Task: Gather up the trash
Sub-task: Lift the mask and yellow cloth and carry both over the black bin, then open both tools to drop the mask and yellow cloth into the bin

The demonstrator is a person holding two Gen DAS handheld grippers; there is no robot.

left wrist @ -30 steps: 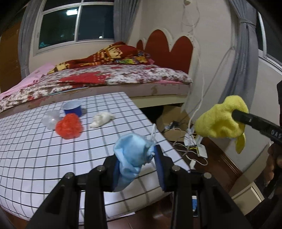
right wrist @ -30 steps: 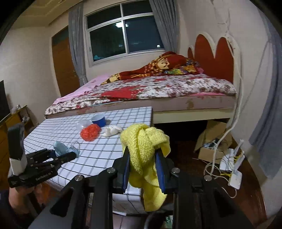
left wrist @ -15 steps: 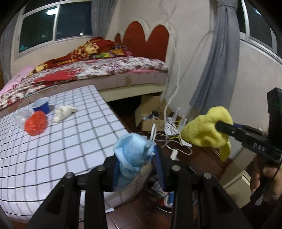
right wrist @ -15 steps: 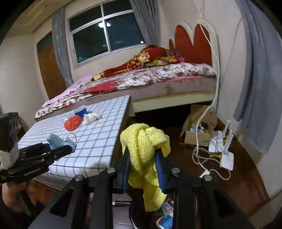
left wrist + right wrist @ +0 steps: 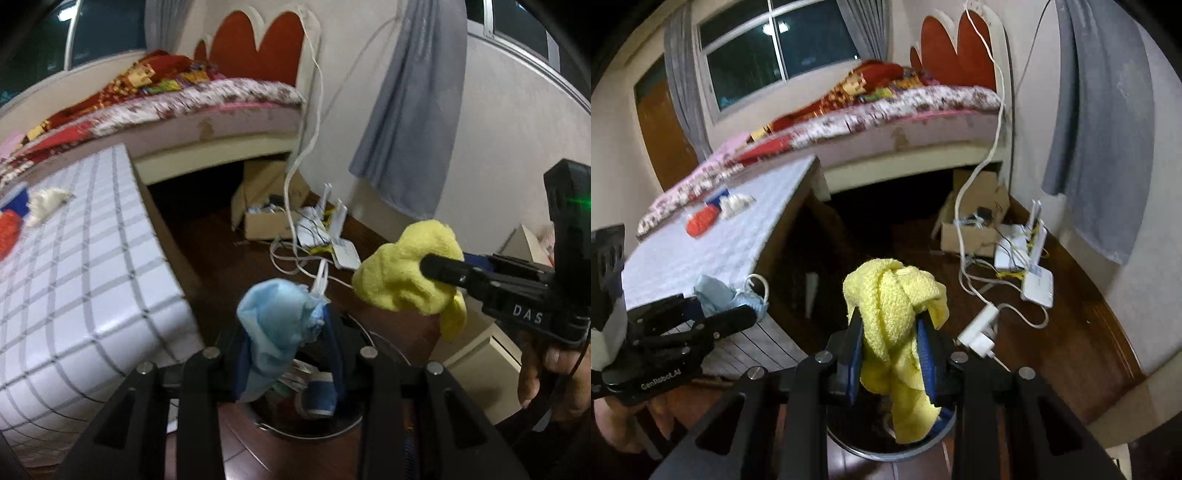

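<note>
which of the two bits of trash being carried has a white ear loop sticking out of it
The crumpled blue face mask, clamped in the left hand-held gripper. The other carried piece, in the right hand-held gripper, is a plain yellow cloth with no loop.

This is a bedroom in someone's home, plainly lived in. A bed (image 5: 908, 110) with a flowered cover is standing along the far wall, a patterned red blanket (image 5: 857, 85) lying bunched on top of it, and a red scalloped headboard (image 5: 956, 48) is rising at its right end. Behind the bed, a dark window (image 5: 779, 44) is showing night outside, grey curtains (image 5: 1104, 122) hanging beside it. To the right of the bed, a cardboard box (image 5: 975, 218), white routers (image 5: 1030, 258) and tangled cables are sitting on the dark wood floor. In front of the bed stands a low table under a checked cloth (image 5: 74, 266).
</note>
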